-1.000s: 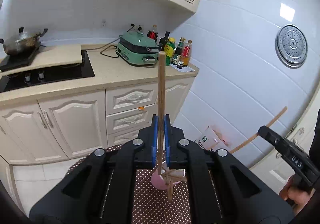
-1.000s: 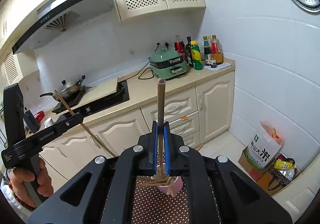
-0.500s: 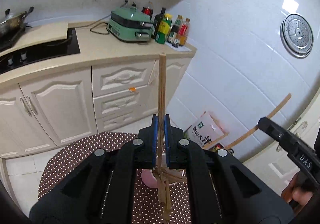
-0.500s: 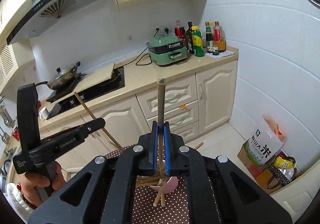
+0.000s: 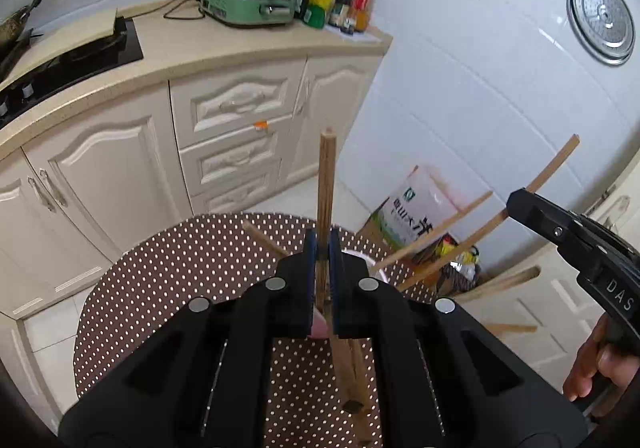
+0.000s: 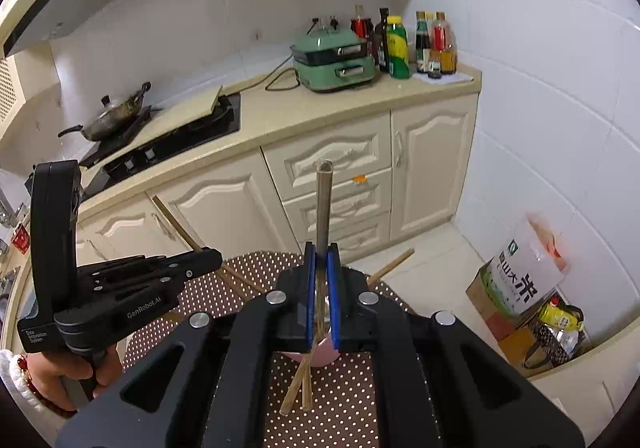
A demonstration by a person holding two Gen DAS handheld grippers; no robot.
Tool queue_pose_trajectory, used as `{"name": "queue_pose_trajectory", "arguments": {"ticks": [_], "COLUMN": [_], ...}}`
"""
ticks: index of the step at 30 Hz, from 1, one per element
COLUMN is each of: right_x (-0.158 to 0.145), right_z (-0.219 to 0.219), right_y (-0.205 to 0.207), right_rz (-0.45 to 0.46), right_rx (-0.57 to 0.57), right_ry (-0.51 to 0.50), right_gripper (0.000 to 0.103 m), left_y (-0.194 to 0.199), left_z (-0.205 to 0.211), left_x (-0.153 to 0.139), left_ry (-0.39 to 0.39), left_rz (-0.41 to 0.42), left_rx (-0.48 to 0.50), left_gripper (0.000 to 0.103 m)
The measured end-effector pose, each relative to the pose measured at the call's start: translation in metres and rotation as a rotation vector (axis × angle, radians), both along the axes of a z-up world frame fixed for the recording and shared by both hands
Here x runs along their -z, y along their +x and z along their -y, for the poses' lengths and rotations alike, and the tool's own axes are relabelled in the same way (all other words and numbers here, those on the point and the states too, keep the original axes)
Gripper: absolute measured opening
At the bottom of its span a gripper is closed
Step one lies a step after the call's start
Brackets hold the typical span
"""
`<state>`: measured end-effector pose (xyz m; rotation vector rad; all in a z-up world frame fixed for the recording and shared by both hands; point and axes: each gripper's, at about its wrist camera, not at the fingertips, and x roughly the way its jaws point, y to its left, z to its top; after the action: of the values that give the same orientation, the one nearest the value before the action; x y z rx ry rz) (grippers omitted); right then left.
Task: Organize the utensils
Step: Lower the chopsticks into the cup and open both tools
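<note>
Now we see each gripper clamped on one chopstick. Seen from the left wrist, the left gripper (image 5: 322, 248) has its blue fingers (image 5: 309, 280) pressed narrow against a brown chopstick (image 5: 326, 183), a straight wooden stick with lengthwise grain and a squared top, pointing toward twelve o'clock. Below it lies a pink cup (image 5: 320, 328), mostly hidden by the gripper, with several more chopsticks (image 5: 436, 232) fanning out of it toward two o'clock — pale tan, thin, square-ended. Two others lie flat on the surface (image 5: 180, 280), a round top under a brown cloth with white dots, at six o'clock from the cup.

From the right wrist view, the right gripper (image 6: 321, 248) holds a greyer, duller chopstick (image 6: 323, 199) the same way, fingers (image 6: 310, 288) narrow around it, upright toward twelve o'clock. The pink cup (image 6: 316, 358) sits just under those fingers, and a pair of loose chopsticks (image 6: 298, 384) rests on the dotted cloth at six o'clock. At nine o'clock the other gripper shows with a hand (image 6: 60, 372) around its grip.
</note>
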<state>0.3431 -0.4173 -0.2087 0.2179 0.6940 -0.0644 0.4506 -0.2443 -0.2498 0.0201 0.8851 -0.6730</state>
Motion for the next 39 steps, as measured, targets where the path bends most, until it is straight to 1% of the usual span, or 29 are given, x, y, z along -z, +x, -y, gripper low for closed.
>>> {"name": "queue_pose_trajectory", "arguments": {"ticks": [4, 7, 14, 18, 20, 21, 23, 24, 25, 28, 29, 31, 33, 39], "right_x": [0.012, 0.019, 0.038, 0.039, 0.038, 0.037, 0.035, 0.033, 0.032, 0.025, 0.023, 0.016, 0.008, -0.016], "right_z": [-0.002, -0.005, -0.008, -0.008, -0.009, -0.009, -0.012, -0.013, -0.015, -0.018, -0.019, -0.022, -0.027, -0.044], "right_y": [0.005, 0.009, 0.015, 0.016, 0.016, 0.015, 0.012, 0.011, 0.009, 0.003, 0.001, -0.006, -0.012, -0.036], "right_rz": [-0.038, -0.06, -0.116, -0.121, -0.123, -0.119, -0.114, -0.11, -0.106, -0.094, -0.087, -0.069, -0.048, 0.014], "right_rx": [-0.005, -0.012, -0.021, -0.02, -0.02, -0.018, -0.021, -0.021, -0.02, -0.019, -0.018, -0.014, -0.01, -0.002], "right_ry": [0.003, 0.004, 0.019, 0.036, 0.049, 0.051, 0.054, 0.059, 0.061, 0.064, 0.064, 0.066, 0.058, 0.026], "right_gripper": [0.005, 0.005, 0.005, 0.006, 0.008, 0.008, 0.008, 0.009, 0.01, 0.014, 0.016, 0.025, 0.027, 0.032], "left_y": [0.0, -0.002, -0.003, 0.001, 0.001, -0.001, -0.004, -0.007, -0.01, -0.017, -0.019, -0.026, -0.031, -0.057], "left_z": [0.004, 0.005, 0.004, 0.004, 0.003, 0.002, -0.002, -0.004, -0.007, -0.012, -0.014, -0.02, -0.025, -0.051], "left_x": [0.009, 0.013, 0.017, 0.017, 0.015, 0.014, 0.01, 0.007, 0.003, -0.006, -0.009, -0.016, -0.022, -0.043], "left_ry": [0.023, 0.034, 0.027, 0.042, 0.049, 0.051, 0.041, 0.035, 0.022, 0.012, 0.008, 0.004, 0.004, -0.001], "left_rz": [-0.028, -0.034, -0.054, -0.074, -0.071, -0.067, -0.057, -0.047, -0.026, -0.016, -0.01, 0.007, 0.022, 0.082], "left_rx": [0.018, 0.026, 0.034, 0.023, 0.02, 0.02, 0.015, 0.009, 0.001, 0.005, 0.003, -0.003, -0.012, -0.054], "left_gripper": [0.007, 0.006, 0.007, 0.007, 0.008, 0.013, 0.041, 0.061, 0.061, 0.061, 0.061, 0.061, 0.061, 0.071]}}
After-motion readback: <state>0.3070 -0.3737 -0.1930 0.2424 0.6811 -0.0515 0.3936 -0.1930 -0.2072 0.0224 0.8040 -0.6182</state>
